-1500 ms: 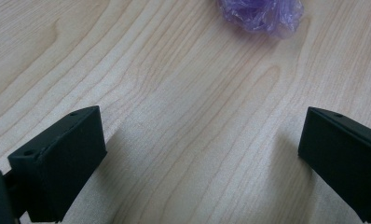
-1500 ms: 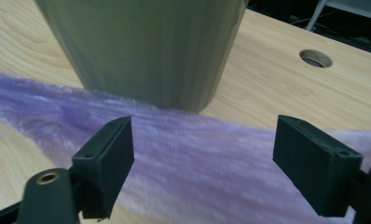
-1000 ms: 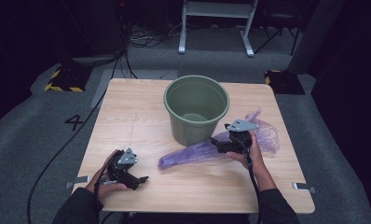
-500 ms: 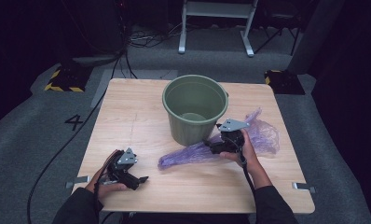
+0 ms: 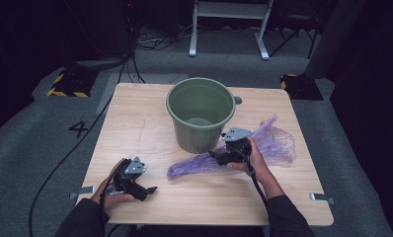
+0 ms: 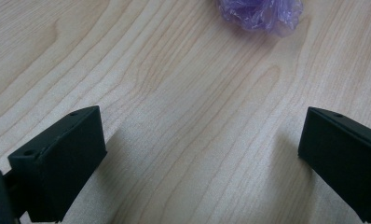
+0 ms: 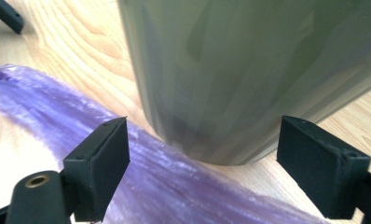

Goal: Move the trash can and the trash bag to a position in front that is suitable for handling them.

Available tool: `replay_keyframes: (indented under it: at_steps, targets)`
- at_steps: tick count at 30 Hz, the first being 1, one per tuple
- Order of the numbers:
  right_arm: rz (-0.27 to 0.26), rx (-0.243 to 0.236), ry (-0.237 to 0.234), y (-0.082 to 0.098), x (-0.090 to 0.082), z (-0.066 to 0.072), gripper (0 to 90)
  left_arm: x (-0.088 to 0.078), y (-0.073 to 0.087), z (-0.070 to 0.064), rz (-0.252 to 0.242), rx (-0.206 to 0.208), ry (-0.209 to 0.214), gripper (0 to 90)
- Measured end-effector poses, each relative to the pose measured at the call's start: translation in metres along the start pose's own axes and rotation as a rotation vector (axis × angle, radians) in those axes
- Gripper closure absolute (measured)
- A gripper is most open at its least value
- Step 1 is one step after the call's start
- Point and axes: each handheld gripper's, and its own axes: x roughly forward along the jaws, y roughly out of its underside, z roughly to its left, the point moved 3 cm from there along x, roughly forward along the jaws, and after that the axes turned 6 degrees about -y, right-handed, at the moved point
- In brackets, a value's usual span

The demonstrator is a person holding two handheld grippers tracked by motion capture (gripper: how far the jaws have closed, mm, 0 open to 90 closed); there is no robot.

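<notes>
Reading "4" (image 5: 79,129) on grey floor — right tool (image 5: 215,154) over purple bag (image 5: 204,162).

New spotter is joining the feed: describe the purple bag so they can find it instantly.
Start at the wooden table and find the green bucket standing near its middle. The purple bag lies just in front and right of it, under the open right gripper. It is the only crinkly, see-through purple thing there, twisted long and narrow.
</notes>
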Motion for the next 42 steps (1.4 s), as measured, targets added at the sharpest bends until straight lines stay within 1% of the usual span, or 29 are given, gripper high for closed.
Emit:
replay_keyframes:
  at_steps: [2, 6, 9, 10, 12, 13, 14, 15, 18, 19, 21, 22, 24, 25, 27, 28, 29, 30, 32, 33, 34, 35, 37, 40, 42]
  targets:
    - [-0.001, 0.004, 0.007, 0.002, -0.005, 0.001, 16.8, 0.0, 0.0, 0.0, -0.001, 0.001, 0.0, 0.2]
    - [-0.016, 0.03, 0.039, 0.012, -0.024, 0.001, 19.4, 0.0, 0.0, 0.0, 0.0, 0.0, 0.0, 0.2]
    - [-0.031, 0.054, 0.056, 0.025, -0.04, -0.001, 21.5, 0.0, 0.0, 0.0, -0.001, 0.001, 0.0, 0.2]
    - [-0.03, 0.06, 0.06, 0.03, -0.044, -0.001, 22.8, 0.0, 0.0, 0.0, -0.001, 0.001, 0.0, 0.3]
    - [-0.016, 0.069, 0.085, 0.039, -0.05, -0.002, 24.2, 0.0, 0.0, 0.0, -0.001, 0.001, 0.0, 0.2]
    - [-0.012, 0.071, 0.097, 0.044, -0.052, -0.003, 26.4, 0.0, 0.0, 0.0, 0.0, 0.0, 0.0, 0.2]
    - [-0.009, 0.078, 0.102, 0.046, -0.053, -0.003, 28.1, 0.0, 0.0, 0.0, -0.001, -0.002, 0.0, 0.2]
    - [-0.011, 0.084, 0.109, 0.05, -0.054, -0.004, 32.7, 0.0, 0.0, 0.0, 0.0, 0.0, 0.0, 0.2]
    - [-0.012, 0.081, 0.105, 0.055, -0.051, -0.004, 43.3, 0.0, 0.0, 0.0, 0.0, 0.001, 0.0, 0.2]
    - [-0.01, 0.075, 0.104, 0.056, -0.049, -0.004, 49.7, 0.0, 0.0, 0.0, 0.0, 0.0, 0.0, 0.2]
    - [0.007, 0.077, 0.089, 0.061, -0.042, -0.007, 54.9, 0.0, 0.0, 0.0, 0.0, 0.0, 0.0, 0.2]
    - [0.014, 0.083, 0.089, 0.063, -0.039, -0.008, 59.1, 0.0, 0.0, 0.0, -0.001, 0.001, 0.0, 0.2]
    - [0.035, 0.109, 0.078, 0.071, -0.033, -0.014, 64.9, 0.0, 0.0, 0.0, 0.0, 0.0, 0.0, 0.2]
    - [0.043, 0.114, 0.075, 0.074, -0.031, -0.016, 66.6, 0.0, 0.0, 0.0, -0.001, 0.001, 0.0, 0.2]
    - [0.064, 0.115, 0.086, 0.08, -0.029, -0.02, 69.7, 0.0, 0.0, 0.0, -0.001, 0.001, 0.001, 0.2]
    - [0.067, 0.126, 0.087, 0.083, -0.029, -0.022, 71.2, 0.0, 0.0, 0.0, 0.0, 0.0, 0.0, 0.2]
    - [0.068, 0.137, 0.084, 0.085, -0.03, -0.024, 72.0, 0.0, 0.0, 0.0, 0.0, 0.0, 0.0, 0.2]
    - [0.074, 0.136, 0.09, 0.088, -0.03, -0.025, 71.8, 0.0, 0.0, 0.0, 0.0, 0.0, 0.0, 0.2]
    - [0.097, 0.117, 0.115, 0.092, -0.03, -0.029, 71.7, 0.0, 0.0, 0.0, -0.001, 0.001, 0.0, 0.2]
    - [0.102, 0.123, 0.121, 0.094, -0.031, -0.031, 71.3, 0.0, 0.0, 0.0, 0.0, 0.0, 0.0, 0.3]
    - [0.093, 0.141, 0.112, 0.096, -0.032, -0.033, 70.9, 0.0, 0.0, 0.0, 0.0, 0.0, 0.0, 0.2]
    - [0.091, 0.147, 0.106, 0.098, -0.033, -0.034, 69.4, 0.0, 0.0, 0.0, 0.0, 0.0, 0.0, 0.2]
    - [0.096, 0.146, 0.124, 0.1, -0.037, -0.038, 67.9, 0.0, 0.0, 0.0, -0.001, 0.001, 0.0, 0.2]
    - [0.093, 0.158, 0.122, 0.102, -0.043, -0.042, 63.6, 0.0, 0.0, 0.0, -0.001, 0.001, 0.0, 0.2]
    - [0.104, 0.16, 0.118, 0.103, -0.046, -0.044, 61.2, 0.0, 0.0, 0.0, -0.001, 0.001, 0.0, 0.2]
